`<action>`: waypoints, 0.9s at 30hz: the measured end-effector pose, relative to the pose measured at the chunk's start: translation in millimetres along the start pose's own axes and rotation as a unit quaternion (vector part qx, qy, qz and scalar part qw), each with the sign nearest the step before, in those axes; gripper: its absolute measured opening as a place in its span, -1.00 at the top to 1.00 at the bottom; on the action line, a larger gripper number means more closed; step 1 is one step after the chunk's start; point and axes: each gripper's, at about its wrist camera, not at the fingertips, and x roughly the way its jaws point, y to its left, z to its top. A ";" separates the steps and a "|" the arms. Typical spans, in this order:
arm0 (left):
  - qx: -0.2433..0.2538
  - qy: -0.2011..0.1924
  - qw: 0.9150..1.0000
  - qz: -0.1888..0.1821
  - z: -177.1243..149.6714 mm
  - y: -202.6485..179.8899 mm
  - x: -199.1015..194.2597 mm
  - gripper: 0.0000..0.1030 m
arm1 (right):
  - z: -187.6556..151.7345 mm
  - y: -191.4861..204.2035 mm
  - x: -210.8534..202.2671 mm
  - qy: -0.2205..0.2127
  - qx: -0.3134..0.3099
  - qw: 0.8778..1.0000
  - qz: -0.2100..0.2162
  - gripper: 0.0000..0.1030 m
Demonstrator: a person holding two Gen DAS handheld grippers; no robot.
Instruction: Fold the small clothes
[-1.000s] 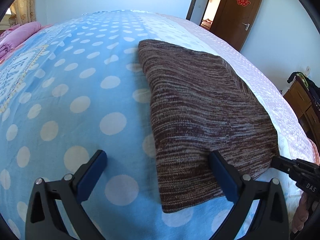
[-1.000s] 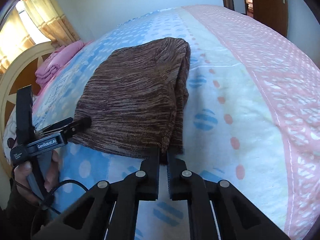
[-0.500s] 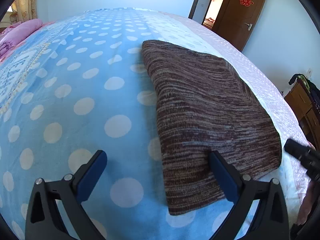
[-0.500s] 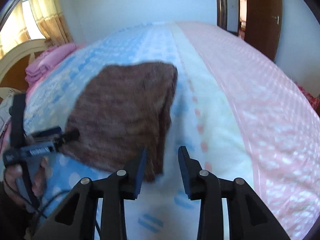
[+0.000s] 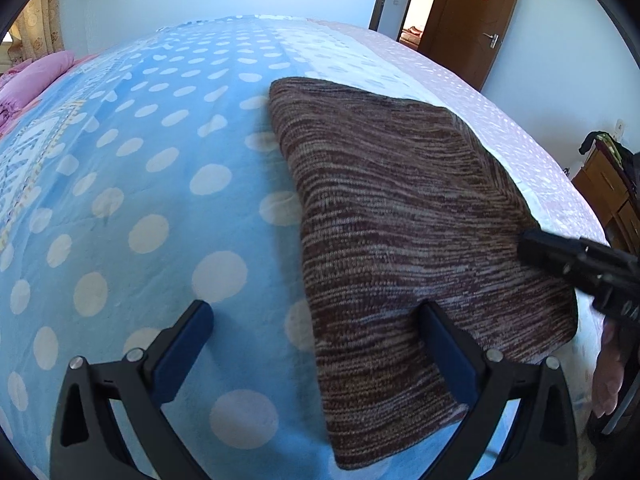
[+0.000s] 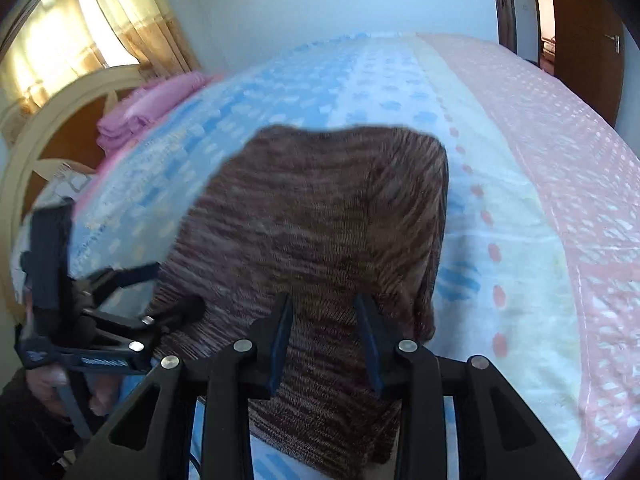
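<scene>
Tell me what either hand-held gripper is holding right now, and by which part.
Nothing. The left hand-held gripper is wide open and the right hand-held gripper is open, both above the folded brown knit garment.

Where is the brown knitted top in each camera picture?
Left wrist view: brown knitted top lies right of centre on the bed, running toward the bottom edge.
Right wrist view: brown knitted top fills the centre, down behind the tool.
Shared landmark: pink pillow, far left.
</scene>
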 end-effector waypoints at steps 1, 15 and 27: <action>0.002 0.000 1.000 -0.001 0.6 -0.7 0.8 -1.00 | 5.3 -7.6 -1.0 -0.012 0.008 1.000 -0.001 0.23; 0.009 -0.004 1.000 -0.018 8.1 -5.0 6.8 -1.00 | 67.8 -93.6 82.1 0.001 0.157 0.986 0.049 -0.23; 0.061 -0.019 0.997 -0.032 3.9 -28.0 -15.4 0.33 | 82.1 -47.0 63.6 -0.015 0.109 0.993 0.040 0.59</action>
